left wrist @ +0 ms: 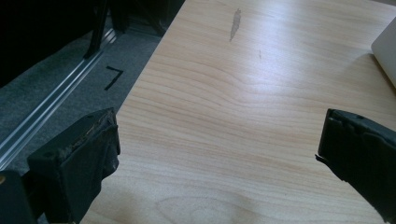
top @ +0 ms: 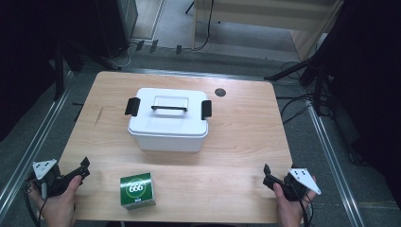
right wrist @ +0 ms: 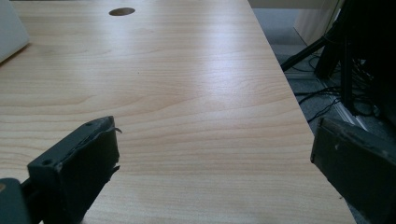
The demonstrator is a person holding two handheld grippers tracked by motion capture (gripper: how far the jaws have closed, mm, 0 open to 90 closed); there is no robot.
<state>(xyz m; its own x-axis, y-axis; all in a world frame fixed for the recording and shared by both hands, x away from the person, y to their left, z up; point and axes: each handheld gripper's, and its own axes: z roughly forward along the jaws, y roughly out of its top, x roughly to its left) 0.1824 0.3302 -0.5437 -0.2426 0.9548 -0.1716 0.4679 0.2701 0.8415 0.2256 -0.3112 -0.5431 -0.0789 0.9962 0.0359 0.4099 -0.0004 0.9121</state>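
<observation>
A white lidded box [top: 168, 118] with black side latches and a black handle stands in the middle of the wooden table [top: 246, 137]. A small green carton [top: 137, 190] marked 666 sits near the front edge, left of centre. My left gripper [top: 84, 169] is held at the front left corner, open, with nothing between its jaws. My right gripper [top: 266, 176] is at the front right corner, also open and empty. In the left gripper view the left gripper [left wrist: 219, 130] spans bare wood, with the box's corner [left wrist: 385, 51] at the right edge. The right gripper [right wrist: 215, 130] likewise frames bare table.
A dark round hole [top: 220, 92] lies in the tabletop behind the box, also seen as the hole [right wrist: 122, 11] in the right gripper view. Metal rails [top: 33, 142] run along the floor on both sides. Cables and stand legs [top: 302, 71] clutter the floor at the right.
</observation>
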